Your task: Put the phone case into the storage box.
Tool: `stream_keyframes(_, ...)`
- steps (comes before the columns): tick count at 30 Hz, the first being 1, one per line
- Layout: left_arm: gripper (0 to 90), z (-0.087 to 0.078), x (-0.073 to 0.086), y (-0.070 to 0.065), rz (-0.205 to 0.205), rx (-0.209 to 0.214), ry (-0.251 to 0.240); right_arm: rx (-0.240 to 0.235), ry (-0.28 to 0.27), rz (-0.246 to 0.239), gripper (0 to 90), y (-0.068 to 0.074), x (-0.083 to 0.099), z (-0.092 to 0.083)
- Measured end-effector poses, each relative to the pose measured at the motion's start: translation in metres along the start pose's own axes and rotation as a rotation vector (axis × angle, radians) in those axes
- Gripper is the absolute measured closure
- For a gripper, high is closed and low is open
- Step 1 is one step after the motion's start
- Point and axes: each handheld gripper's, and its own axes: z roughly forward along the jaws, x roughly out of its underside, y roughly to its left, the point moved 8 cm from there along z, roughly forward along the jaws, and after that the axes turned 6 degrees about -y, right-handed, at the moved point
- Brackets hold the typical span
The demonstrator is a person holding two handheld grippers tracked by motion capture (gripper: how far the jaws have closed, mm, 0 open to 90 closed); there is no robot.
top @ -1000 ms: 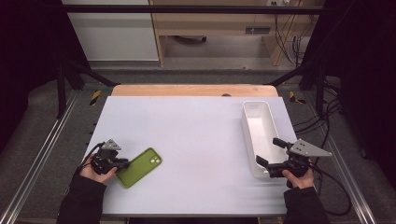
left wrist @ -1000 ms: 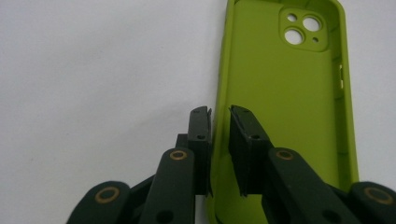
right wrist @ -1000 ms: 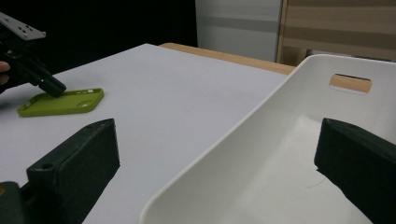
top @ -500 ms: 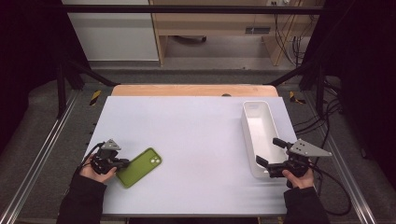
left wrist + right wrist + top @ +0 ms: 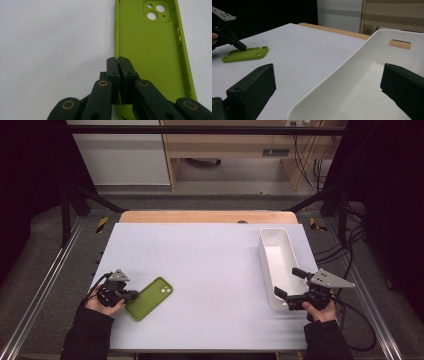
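Green phone case (image 5: 150,57): side wall pinched in left gripper (image 5: 119,61), jaws just closing.

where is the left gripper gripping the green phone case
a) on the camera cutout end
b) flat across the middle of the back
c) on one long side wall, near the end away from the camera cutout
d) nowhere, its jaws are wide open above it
c: in the left gripper view the left gripper has its jaws pressed together on the thin side wall of the green phone case, with the camera cutout at the far end.
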Motion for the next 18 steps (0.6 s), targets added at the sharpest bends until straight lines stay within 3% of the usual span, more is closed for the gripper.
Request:
stream_keyframes(7, 87.6, -0.004, -0.003, 0.001, 0.008, -0.019, -0.025, 0.0, 0.0, -0.001, 0.4, 0.0, 0.0, 0.0)
stream_keyframes(18, 87.7, -0.013, -0.011, 0.002, -0.03, -0.042, -0.08, 0.0, 0.001, -0.002, 0.4, 0.0, 0.0, 0.0)
